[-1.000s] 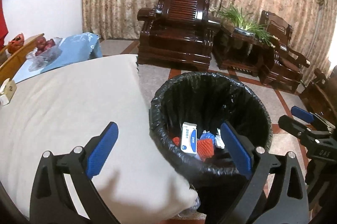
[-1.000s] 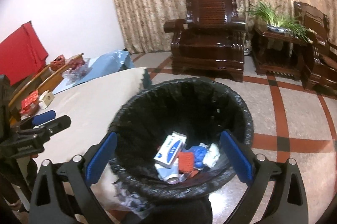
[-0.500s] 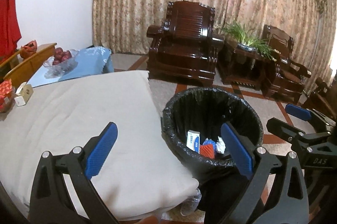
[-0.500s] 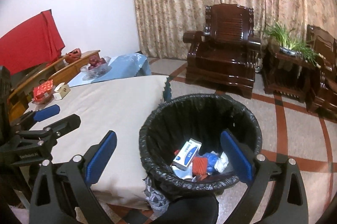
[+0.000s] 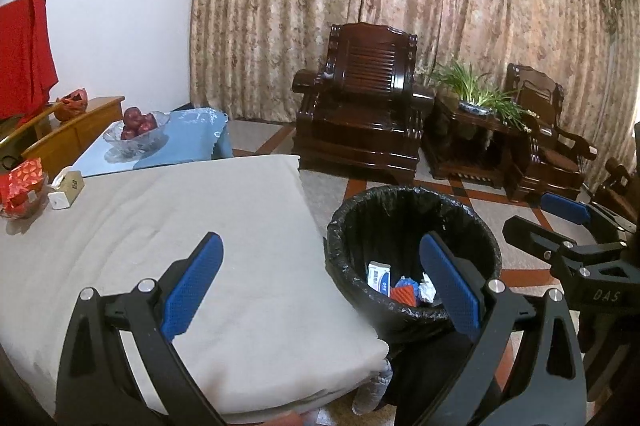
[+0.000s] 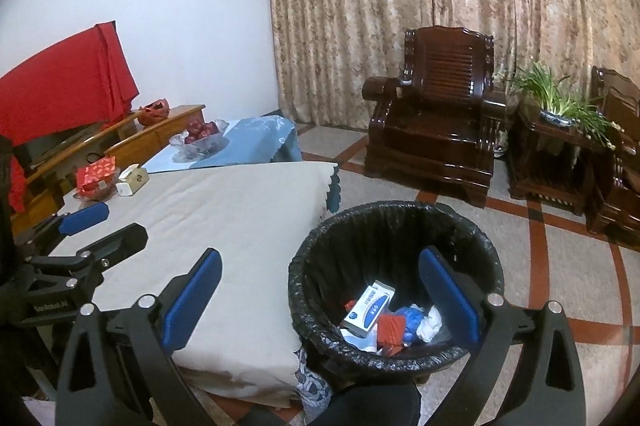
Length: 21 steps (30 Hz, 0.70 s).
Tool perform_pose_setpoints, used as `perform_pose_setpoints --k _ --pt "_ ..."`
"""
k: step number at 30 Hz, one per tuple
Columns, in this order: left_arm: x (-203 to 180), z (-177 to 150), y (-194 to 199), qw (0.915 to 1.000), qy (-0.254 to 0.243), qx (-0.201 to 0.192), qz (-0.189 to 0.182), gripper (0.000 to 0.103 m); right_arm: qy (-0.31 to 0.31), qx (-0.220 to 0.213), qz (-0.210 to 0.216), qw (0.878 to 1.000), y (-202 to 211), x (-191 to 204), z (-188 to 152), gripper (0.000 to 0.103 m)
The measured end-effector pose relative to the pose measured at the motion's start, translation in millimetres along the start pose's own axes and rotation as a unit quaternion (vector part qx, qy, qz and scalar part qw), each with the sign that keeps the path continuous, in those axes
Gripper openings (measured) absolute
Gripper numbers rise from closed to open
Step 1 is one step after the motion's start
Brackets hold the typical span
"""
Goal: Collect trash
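The left gripper point(image 5: 320, 278) and right gripper point(image 6: 320, 286) hover with fingers spread wide, both empty. The black-lined trash bin point(image 6: 472, 226), at lower right of centre, already holds trash point(image 6: 370, 308). A careless sweep could knock the bin's rim or snag its liner.

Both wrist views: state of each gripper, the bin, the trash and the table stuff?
left gripper: open, empty
right gripper: open, empty
trash bin: upright, lined, unlidded
blue-white box: in bin, tilted
crumpled paper: in bin
fruit bowl: holds red fruit
tissue box: on table
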<state>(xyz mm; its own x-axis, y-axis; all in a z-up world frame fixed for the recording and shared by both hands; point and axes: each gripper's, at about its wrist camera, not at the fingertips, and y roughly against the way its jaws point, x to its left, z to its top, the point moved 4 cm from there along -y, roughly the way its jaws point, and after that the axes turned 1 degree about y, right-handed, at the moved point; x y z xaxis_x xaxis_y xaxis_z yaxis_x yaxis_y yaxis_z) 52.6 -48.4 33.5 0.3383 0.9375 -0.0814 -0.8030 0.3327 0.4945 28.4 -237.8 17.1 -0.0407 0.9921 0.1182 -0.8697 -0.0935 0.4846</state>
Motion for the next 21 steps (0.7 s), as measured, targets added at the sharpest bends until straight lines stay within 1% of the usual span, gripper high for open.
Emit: perform_pose_setpoints --k 21 --pt "-1.4 -0.1 3.2 1.0 -0.001 -0.003 0.003 0.096 0.001 0.0 0.0 1.0 0.2 2.3 -0.5 0.097"
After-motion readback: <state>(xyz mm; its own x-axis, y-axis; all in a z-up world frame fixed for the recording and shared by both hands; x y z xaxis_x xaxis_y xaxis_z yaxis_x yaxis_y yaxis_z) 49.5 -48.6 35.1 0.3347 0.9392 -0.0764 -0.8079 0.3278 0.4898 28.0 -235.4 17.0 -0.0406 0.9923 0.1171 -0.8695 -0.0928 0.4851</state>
